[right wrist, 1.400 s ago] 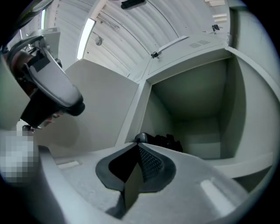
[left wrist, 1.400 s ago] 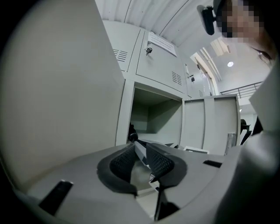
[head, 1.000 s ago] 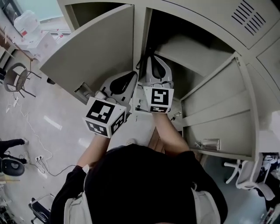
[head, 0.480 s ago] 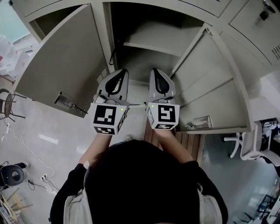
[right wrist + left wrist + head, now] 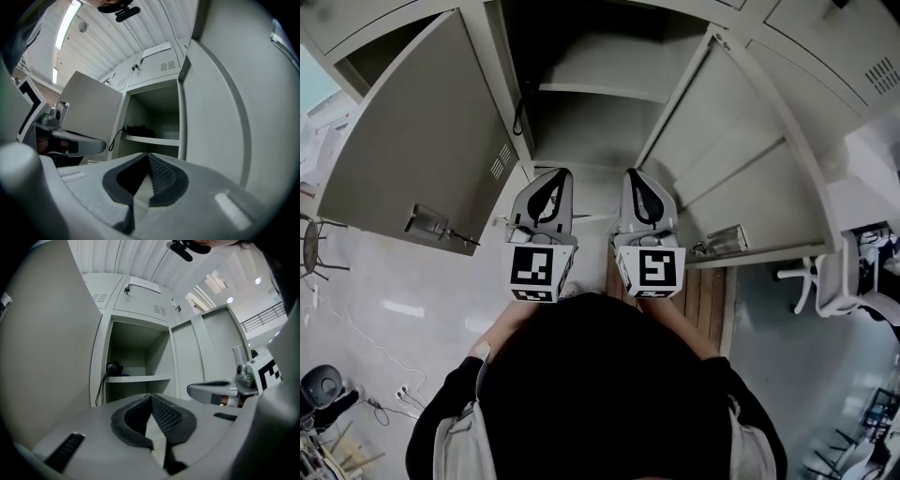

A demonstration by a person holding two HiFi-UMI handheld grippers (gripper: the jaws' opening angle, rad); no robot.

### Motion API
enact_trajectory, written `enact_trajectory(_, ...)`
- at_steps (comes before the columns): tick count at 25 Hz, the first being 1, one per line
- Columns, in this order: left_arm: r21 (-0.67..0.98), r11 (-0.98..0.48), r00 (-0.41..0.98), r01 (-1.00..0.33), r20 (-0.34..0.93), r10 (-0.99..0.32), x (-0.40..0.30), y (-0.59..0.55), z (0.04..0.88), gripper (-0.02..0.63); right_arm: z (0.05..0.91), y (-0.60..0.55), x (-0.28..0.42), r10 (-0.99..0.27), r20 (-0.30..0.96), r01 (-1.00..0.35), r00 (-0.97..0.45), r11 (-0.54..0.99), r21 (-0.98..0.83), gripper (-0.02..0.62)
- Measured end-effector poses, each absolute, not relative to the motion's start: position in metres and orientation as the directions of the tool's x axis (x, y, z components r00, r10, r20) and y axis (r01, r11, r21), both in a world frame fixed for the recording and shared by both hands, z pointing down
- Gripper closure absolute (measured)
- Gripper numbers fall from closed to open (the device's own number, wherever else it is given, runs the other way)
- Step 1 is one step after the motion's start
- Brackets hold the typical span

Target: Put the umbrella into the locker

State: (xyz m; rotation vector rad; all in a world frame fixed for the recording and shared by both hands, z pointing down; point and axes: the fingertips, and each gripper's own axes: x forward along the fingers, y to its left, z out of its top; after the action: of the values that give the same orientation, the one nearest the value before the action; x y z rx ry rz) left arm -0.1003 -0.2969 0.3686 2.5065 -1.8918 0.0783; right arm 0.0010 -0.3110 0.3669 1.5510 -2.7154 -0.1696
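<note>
Fingers [image 5: 164,416] together before seemingly metal locker [image 5: 591,131]

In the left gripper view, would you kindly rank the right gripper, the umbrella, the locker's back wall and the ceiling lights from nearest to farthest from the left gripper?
1. right gripper, alongside on the right.
2. umbrella, on the left end of the shelf.
3. back wall, behind the umbrella.
4. ceiling lights, high up on the right.

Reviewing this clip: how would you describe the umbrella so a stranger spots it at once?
In the beige metal locker bank, find the open compartment with a pale shelf. The black folded umbrella lies at the shelf's left end, the only dark thing there, its wrist cord dangling over the edge.
</note>
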Motion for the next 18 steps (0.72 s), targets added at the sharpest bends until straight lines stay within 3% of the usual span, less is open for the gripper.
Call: enact_trajectory(18, -0.038, -0.259, 0.258, -0.965, 0.030, -0.966, -0.109, -0.284, 0.369, 0.598, 0.358, -0.303, -0.018, -0.825, -0.077, -0.829, -0.560, 0.556, 0.065, 0.592)
